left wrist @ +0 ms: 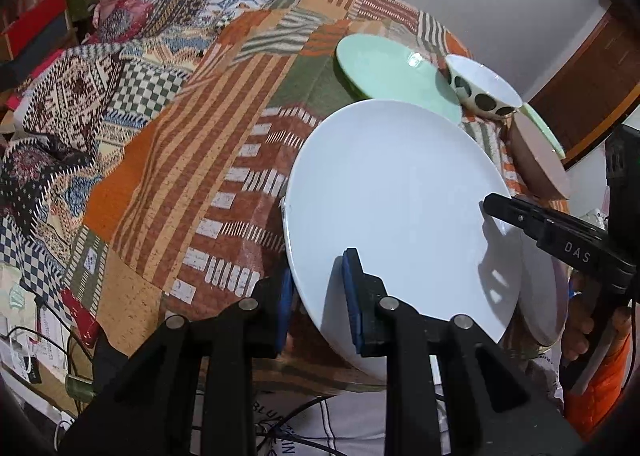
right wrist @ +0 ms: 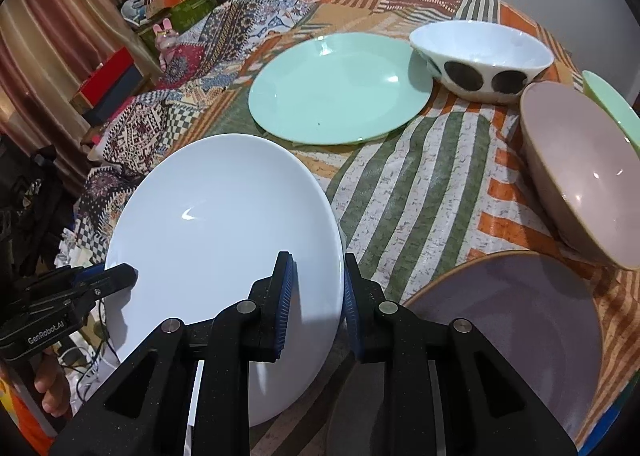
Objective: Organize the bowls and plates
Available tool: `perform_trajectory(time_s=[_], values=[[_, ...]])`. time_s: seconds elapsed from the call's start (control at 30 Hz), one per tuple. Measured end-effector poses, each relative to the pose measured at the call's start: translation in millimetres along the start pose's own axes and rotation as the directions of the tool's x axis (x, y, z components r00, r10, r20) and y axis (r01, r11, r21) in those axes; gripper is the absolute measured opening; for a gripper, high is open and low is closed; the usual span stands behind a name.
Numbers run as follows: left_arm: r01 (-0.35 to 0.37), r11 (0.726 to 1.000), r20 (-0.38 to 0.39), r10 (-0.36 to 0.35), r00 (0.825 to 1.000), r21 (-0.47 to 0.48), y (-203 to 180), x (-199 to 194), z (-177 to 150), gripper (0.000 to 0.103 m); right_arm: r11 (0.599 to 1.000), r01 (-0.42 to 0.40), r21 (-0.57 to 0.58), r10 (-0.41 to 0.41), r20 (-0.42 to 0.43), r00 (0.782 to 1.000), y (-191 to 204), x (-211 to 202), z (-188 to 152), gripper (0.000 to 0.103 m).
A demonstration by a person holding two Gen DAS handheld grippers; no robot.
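Round table (right wrist: 420,183) under a patchwork cloth of orange, green and cream stripes, crowded with dishes. White plate (right wrist: 224,223), largest of them, tilted off the cloth at the near edge, carried from both sides. Left gripper (left wrist: 316,296) clamped on its near rim, one blue pad on top, the other underneath. Right gripper (right wrist: 318,296) pinched on the opposite rim, one finger over the face, one behind the edge. Lilac plate (right wrist: 520,336) flat on the table just beside the white one. Mint green plate (right wrist: 340,91) flat farther back, near the middle. Pink bowl (right wrist: 580,171) at the right edge, just behind the lilac plate. White bowl with black spots (right wrist: 480,55) upright at the back, just beside the mint plate. Sliver of another mint dish (right wrist: 612,103) behind the pink bowl, mostly hidden. Small pink toy (right wrist: 166,37) beyond the cloth, amid clutter.
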State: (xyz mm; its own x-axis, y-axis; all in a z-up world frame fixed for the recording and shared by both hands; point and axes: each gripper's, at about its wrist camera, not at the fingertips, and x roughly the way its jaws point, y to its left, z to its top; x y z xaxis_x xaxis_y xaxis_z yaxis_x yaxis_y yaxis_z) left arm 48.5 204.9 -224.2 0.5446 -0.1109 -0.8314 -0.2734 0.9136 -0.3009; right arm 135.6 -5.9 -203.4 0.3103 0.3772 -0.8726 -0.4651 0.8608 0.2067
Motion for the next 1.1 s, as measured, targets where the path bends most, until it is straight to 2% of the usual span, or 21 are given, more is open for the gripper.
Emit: perform_trajectory(time_s=[0.37, 0.77, 1.1], values=[[0.013, 0.999, 0.059, -0.016, 0.998, 0.05, -27, -28, 4, 0.024, 1.0, -0.007, 0.021, 0.005, 0.089, 0.996, -4, -37, -6, 0.022], [0.033, 0.991, 0.12, -0.048, 0.992, 0.128, -73, -56, 2, 0.024, 0.998, -0.001, 0.06, -0.01, 0.186, 0.982, -20, -80, -20, 0.022], [0.061, 0.98, 0.119, -0.085, 0.989, 0.189, -107, -65, -6, 0.024, 0.994, 0.009, 0.105, -0.034, 0.239, 0.97, -40, -109, -41, 0.022]])
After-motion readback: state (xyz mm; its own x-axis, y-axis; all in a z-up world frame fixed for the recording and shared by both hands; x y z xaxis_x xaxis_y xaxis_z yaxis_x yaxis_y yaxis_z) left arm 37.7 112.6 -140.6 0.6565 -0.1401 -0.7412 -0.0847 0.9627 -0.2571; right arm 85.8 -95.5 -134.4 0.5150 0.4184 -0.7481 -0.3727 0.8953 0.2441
